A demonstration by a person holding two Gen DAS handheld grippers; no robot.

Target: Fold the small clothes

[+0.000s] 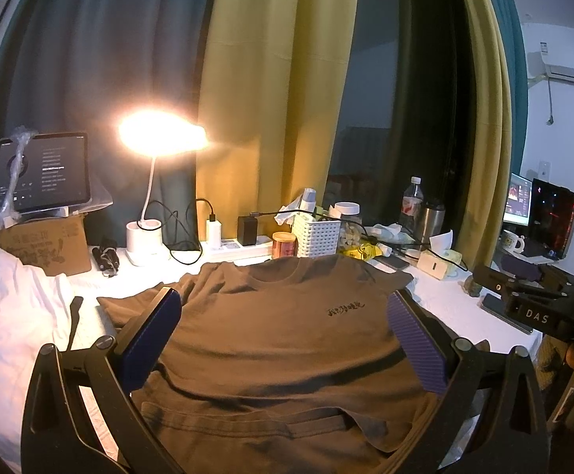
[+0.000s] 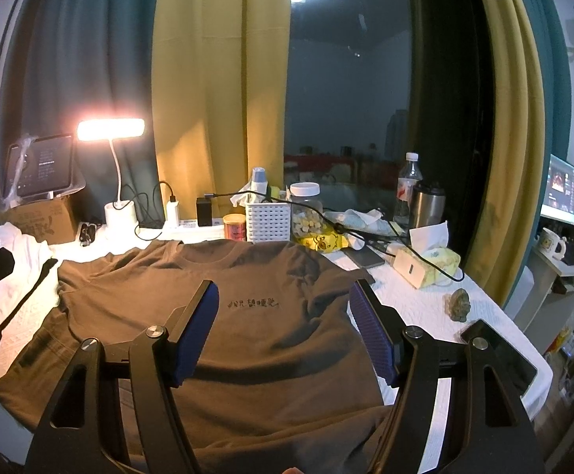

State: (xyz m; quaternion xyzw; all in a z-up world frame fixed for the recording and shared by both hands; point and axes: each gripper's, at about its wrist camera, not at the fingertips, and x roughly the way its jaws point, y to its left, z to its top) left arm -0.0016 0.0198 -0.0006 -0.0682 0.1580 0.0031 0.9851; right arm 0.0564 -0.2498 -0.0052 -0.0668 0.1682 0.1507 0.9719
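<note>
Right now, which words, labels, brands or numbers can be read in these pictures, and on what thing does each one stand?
"DAS": white letters on the black gripper part at the right of the left wrist view.
Brown T-shirt: dark chest print, too blurred to read.
Cardboard box: printed characters, unreadable.
Tablet screen: lines of text, too small.
Air conditioner: sticker, too small.

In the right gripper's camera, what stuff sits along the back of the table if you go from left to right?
Tablet → desk lamp → white charger → black adapter → red tin → white basket → snack jar → water bottle → steel tumbler.
</note>
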